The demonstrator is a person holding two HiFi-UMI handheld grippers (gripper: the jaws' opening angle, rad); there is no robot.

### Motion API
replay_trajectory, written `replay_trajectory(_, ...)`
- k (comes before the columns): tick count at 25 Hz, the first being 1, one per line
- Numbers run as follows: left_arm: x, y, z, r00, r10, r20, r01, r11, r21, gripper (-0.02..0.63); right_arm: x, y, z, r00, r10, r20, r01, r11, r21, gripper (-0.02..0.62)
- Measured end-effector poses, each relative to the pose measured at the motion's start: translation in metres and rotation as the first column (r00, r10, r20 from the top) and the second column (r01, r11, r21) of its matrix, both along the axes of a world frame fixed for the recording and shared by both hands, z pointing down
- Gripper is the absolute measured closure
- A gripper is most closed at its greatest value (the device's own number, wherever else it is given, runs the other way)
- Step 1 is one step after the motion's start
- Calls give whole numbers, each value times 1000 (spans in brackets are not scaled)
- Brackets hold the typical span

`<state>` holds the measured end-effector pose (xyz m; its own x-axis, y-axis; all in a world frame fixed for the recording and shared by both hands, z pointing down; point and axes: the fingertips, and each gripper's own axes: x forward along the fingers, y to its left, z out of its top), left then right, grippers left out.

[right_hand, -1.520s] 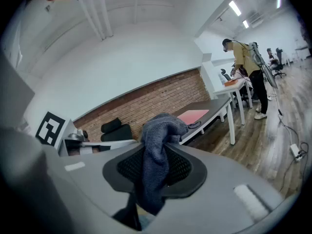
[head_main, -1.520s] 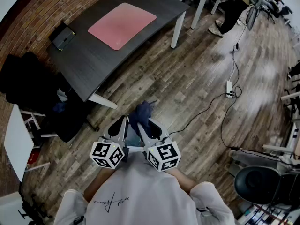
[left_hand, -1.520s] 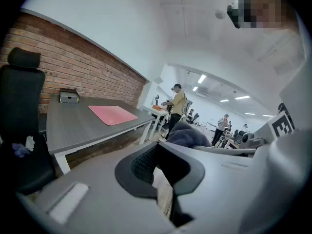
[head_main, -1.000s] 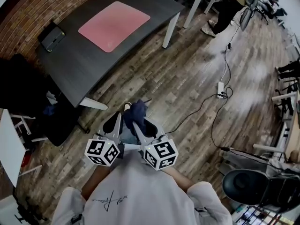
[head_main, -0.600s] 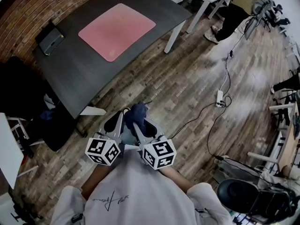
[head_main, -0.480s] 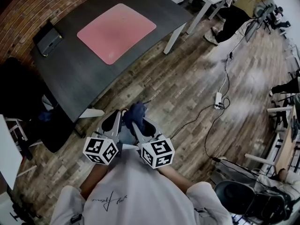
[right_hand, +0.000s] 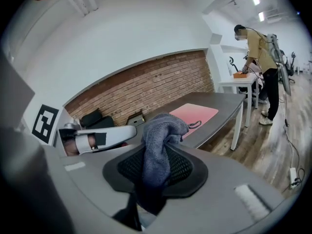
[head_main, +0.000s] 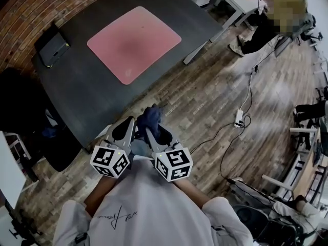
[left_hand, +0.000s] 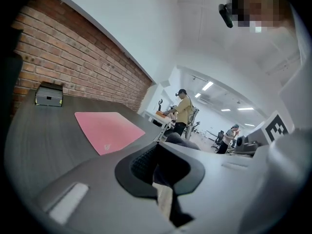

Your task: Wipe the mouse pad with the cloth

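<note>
- Dark desk point(head_main: 87, 91): upper left, larger in frame than a second ago; the person has closed in.
- Pink mouse pad point(head_main: 134, 42): flat on the desk, upper centre, now nearer the grippers.
- Left gripper point(left_hand: 163, 165): jaws slightly apart, empty.
- Right gripper point(right_hand: 156, 165): still clamped on the cloth.
- Grey cloth point(right_hand: 158, 135): lower centre, not yet over the pad; wiping looks near.

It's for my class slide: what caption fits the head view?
Right gripper holds a blue cloth, facing the pink mouse pad on a desk.

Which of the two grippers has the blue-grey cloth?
The right gripper: the blue-grey terry cloth is clamped between its jaws. The left gripper has its jaws apart, with nothing between them.
</note>
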<state>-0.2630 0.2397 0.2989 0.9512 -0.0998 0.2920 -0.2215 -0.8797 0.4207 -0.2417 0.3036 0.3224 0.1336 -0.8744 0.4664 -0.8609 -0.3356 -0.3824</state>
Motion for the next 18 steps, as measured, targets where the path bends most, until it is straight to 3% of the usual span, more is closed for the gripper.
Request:
replay_trajectory(3,12,-18,-1,999,29,-35,-30,999,-27,595,14,-22,-2,1000,12,-12,-12,1000,-1,499)
replay_trajectory(9,44,-38,-19,993,103,-56,-103,995,5,595,59,-45,-15,997,71,-42,-71,997,21,499)
replay_trajectory(18,56,-66,-15,994,100,-41,-101,995,-25,595,106,-54,-24,987,144,-67,-144,989,17,497)
